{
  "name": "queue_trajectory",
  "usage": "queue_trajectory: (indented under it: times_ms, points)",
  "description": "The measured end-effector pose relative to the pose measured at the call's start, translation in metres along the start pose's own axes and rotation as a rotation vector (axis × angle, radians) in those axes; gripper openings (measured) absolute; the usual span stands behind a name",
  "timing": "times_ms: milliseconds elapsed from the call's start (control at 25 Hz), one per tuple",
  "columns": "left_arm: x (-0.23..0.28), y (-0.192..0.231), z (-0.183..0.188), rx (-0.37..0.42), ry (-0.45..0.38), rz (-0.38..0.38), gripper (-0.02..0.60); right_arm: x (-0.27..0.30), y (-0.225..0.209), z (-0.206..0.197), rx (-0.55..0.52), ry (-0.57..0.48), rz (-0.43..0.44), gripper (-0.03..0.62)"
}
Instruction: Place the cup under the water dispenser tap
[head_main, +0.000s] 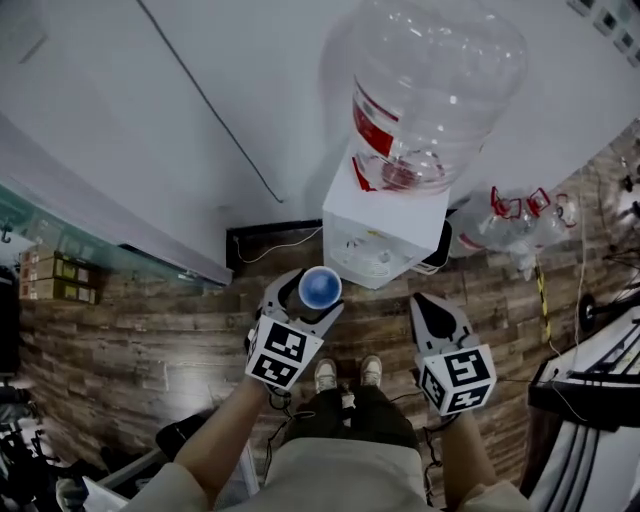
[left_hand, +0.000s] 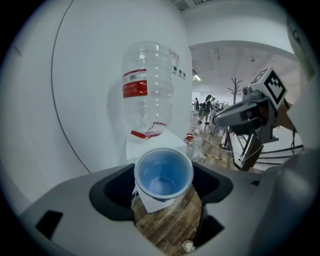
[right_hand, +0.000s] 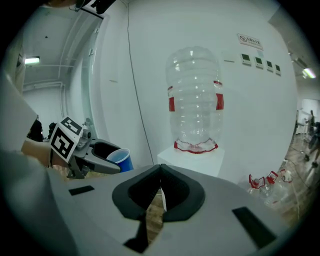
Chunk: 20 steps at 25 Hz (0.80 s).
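Blue cup (left_hand: 163, 172) gripped; bottle's (left_hand: 156, 70) red label (left_hand: 135, 90) unreadable

Wears pale beige top (head_main: 340, 478), dark olive trousers (head_main: 350, 410), off-white shoes (head_main: 326, 374). Left gripper (head_main: 312, 287) and right gripper (head_main: 424, 303): same build, light grey moulded shells tapering to pointed jaws, black liners on the inner faces. Carries a white cube at the rear of each: left cube (head_main: 283, 352), right cube (head_main: 457, 378), black square markers on every visible face. Rectangular black slots (right_hand: 253, 227) in the grey shell tops, seen in both gripper views. Thin dark cable (head_main: 270, 430) below left cube.
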<state>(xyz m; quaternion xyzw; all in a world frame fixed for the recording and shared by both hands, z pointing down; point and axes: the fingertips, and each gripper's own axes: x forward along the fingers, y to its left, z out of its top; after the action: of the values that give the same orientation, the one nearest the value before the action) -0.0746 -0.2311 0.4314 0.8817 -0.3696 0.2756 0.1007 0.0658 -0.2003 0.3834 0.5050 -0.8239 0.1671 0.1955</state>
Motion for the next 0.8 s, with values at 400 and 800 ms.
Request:
queue_trajectory:
  times_ms: [400, 800]
  points:
    - [0.115, 0.022, -0.083, -0.091, 0.079, 0.035, 0.357, 0.079, -0.026, -0.039, -0.041, 0.021, 0.092, 0.008]
    - [0.214, 0.038, -0.161, -0.164, 0.11, 0.052, 0.357, 0.144, -0.033, -0.1, -0.019, 0.04, 0.142, 0.008]
